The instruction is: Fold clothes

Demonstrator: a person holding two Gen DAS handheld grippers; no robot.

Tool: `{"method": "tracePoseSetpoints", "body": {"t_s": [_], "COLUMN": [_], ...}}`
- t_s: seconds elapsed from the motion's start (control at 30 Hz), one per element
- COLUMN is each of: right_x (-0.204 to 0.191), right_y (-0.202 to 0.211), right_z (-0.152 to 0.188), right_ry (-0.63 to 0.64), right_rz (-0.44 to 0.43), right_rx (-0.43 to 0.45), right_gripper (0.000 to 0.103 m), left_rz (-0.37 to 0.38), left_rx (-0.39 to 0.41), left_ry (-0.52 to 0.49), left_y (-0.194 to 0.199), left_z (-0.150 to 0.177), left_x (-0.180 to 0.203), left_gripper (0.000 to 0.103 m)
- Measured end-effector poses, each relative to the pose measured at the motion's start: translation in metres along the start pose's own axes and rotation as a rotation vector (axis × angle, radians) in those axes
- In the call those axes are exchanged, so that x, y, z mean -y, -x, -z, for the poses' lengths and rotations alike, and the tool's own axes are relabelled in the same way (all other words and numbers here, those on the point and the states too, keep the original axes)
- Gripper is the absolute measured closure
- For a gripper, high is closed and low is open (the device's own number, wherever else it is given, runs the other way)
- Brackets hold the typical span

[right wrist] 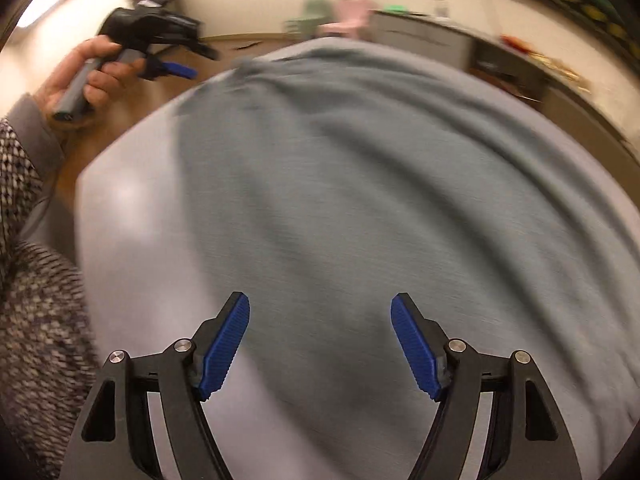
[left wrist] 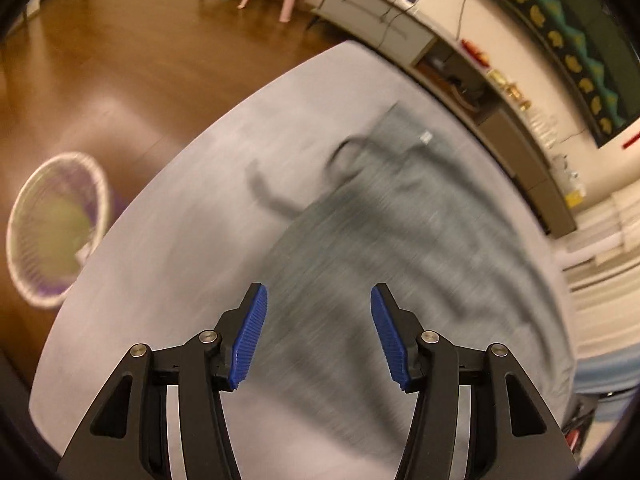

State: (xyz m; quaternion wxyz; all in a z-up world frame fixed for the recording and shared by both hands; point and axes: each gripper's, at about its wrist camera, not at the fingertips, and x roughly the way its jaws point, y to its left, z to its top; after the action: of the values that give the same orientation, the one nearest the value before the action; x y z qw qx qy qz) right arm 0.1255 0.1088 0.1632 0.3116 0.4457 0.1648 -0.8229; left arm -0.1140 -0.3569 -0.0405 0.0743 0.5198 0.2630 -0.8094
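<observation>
Your grey garment (right wrist: 360,184) lies spread on the pale grey table (left wrist: 168,240), loosely rumpled with long creases, not in any neat folded stack that you can make out – both views are blurred, so the finer edges are hard to read. Both tools have their blue pads wide apart and grip nothing. The right gripper (right wrist: 320,344) hangs directly over the cloth, with fabric running ahead of its fingers and out to the right; the garment's long axis seems to run away from you towards the far table edge, where the left wrist view shows what looks like a neck opening and a small white label (left wrist: 426,137). Your left gripper (left wrist: 318,332) looks down on the cloth's left margin, yet in the right wrist view your left hand (right wrist: 86,76) holds that tool off past the table's left edge – so the right is the nearer one to the fabric. Any grasp turns on finding a true hem or corner; the near edge lies just below the right fingers
</observation>
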Motion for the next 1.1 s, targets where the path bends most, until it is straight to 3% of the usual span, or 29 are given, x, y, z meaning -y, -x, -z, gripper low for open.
{"method": "tracePoseSetpoints", "body": {"t_s": [0.1, 0.23, 0.3, 0.37, 0.43, 0.47, 0.5, 0.57, 0.63, 0.7, 0.73, 0.77, 0.8, 0.87, 0.9, 0.97, 1.07, 1.1], "right_x": [-0.018, -0.041, -0.053, -0.048, -0.040, -0.036, -0.033, -0.034, -0.046, -0.030, -0.026, -0.025, -0.021, -0.006, 0.007, 0.039, 0.089, 0.110], "right_y": [-0.041, -0.095, -0.123, -0.143, -0.162, -0.169, -0.171, -0.157, -0.150, -0.170, -0.186, -0.202, -0.214, -0.225, -0.228, -0.231, -0.250, -0.267], "right_z": [-0.002, -0.004, -0.006, -0.006, -0.006, -0.006, -0.006, 0.007, 0.022, 0.024, 0.029, 0.035, 0.039, 0.039, 0.034, 0.019, -0.016, -0.033], "right_ry": [0.039, 0.090, 0.116, 0.102, 0.081, 0.061, 0.035, 0.034, 0.096, 0.145, 0.160, 0.166, 0.170, 0.163, 0.139, 0.072, -0.039, -0.083], "right_rz": [-0.008, -0.019, -0.024, -0.002, 0.023, 0.019, 0.001, -0.059, -0.110, -0.168, -0.205, -0.249, -0.287, -0.309, -0.319, -0.329, -0.231, -0.178], "right_rx": [-0.005, -0.013, -0.016, -0.019, -0.028, -0.028, -0.019, 0.012, 0.014, -0.046, -0.089, -0.137, -0.166, -0.137, -0.113, -0.060, 0.017, 0.033], "right_gripper": [0.029, 0.032, 0.046, 0.078, 0.094, 0.096, 0.096, 0.096, 0.096, 0.093, 0.082, 0.063, 0.056, 0.052, 0.052, 0.047, 0.036, 0.035], "left_rz": [-0.012, 0.119, 0.157, 0.155, 0.154, 0.153, 0.155, 0.211, 0.233, 0.161, 0.099, 0.035, -0.048, -0.206, -0.250, -0.263, -0.116, -0.054], "left_rx": [-0.022, -0.052, -0.043, -0.012, 0.019, 0.035, 0.052, 0.123, 0.199, 0.172, 0.166, 0.163, 0.193, 0.293, 0.349, 0.428, 0.393, 0.333], "left_ry": [0.071, 0.171, 0.181, 0.171, 0.160, 0.155, 0.151, 0.179, 0.201, 0.278, 0.292, 0.302, 0.269, 0.205, 0.177, 0.143, 0.075, 0.053], "left_y": [-0.002, -0.013, -0.016, -0.014, -0.012, -0.011, -0.008, 0.026, 0.061, 0.060, 0.058, 0.056, 0.062, 0.082, 0.095, 0.109, 0.103, 0.090], "left_z": [0.016, 0.024, 0.026, 0.027, 0.028, 0.029, 0.029, 0.033, 0.040, 0.050, 0.052, 0.054, 0.054, 0.057, 0.061, 0.067, 0.067, 0.065], "left_x": [-0.027, -0.045, -0.041, -0.032, -0.024, -0.019, -0.015, -0.026, -0.039, -0.061, -0.065, -0.069, -0.065, -0.053, -0.045, -0.032, -0.010, -0.002], "left_gripper": [0.045, 0.045, 0.042, 0.041, 0.044, 0.078, 0.094, 0.095, 0.095, 0.095, 0.095, 0.095, 0.095, 0.093, 0.085, 0.075, 0.073, 0.073]}}
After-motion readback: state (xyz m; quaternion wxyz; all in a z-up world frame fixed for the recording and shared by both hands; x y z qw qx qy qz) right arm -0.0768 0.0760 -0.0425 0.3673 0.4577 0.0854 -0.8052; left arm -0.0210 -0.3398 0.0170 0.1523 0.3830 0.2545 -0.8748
